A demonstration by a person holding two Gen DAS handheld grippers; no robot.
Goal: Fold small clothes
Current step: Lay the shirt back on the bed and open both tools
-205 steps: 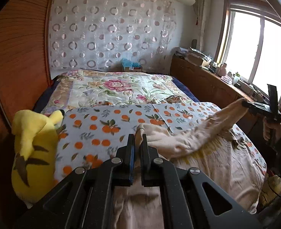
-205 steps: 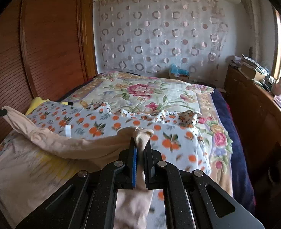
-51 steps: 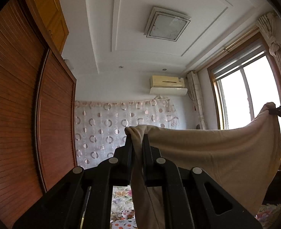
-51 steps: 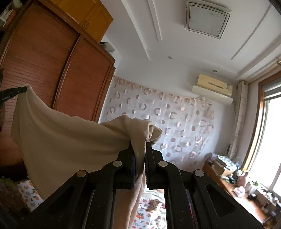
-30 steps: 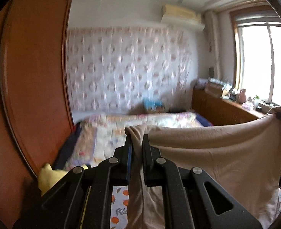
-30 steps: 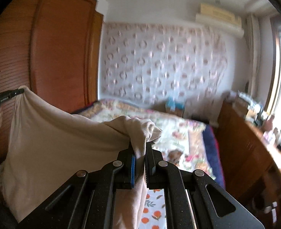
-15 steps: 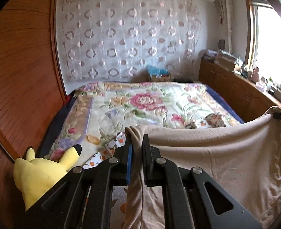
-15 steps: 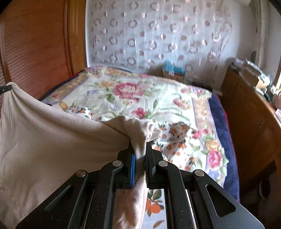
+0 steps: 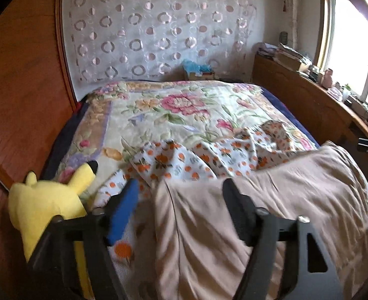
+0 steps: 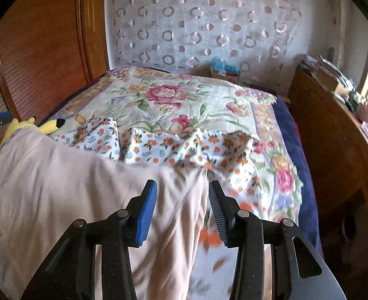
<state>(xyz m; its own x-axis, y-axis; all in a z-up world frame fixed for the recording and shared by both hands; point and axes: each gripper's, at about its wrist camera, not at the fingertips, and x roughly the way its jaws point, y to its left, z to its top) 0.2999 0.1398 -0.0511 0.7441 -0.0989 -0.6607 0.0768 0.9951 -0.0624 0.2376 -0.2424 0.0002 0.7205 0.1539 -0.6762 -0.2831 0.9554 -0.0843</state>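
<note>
Garment: beige cloth [image 9: 296, 200] lying spread on bed [image 9: 184, 105], over orange-print sheet [image 9: 184, 160]; long axis runs side to side between the claws.
Left claw [image 9: 179, 195]: jaws opening, cloth edge between, unpinched.
Right claw [image 10: 182, 195]: jaws opening, cloth corner between, loose.
Beside: yellow plush toy [image 9: 46, 200] at left bed edge.

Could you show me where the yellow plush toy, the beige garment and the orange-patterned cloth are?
Yellow plush toy [image 9: 44, 205]: left wrist view, on its body.
Beige garment [image 10: 59, 187]: right wrist view, on its flat spread middle.
Orange-patterned cloth [image 10: 159, 147]: right wrist view, on its rumpled part beyond the garment.
</note>
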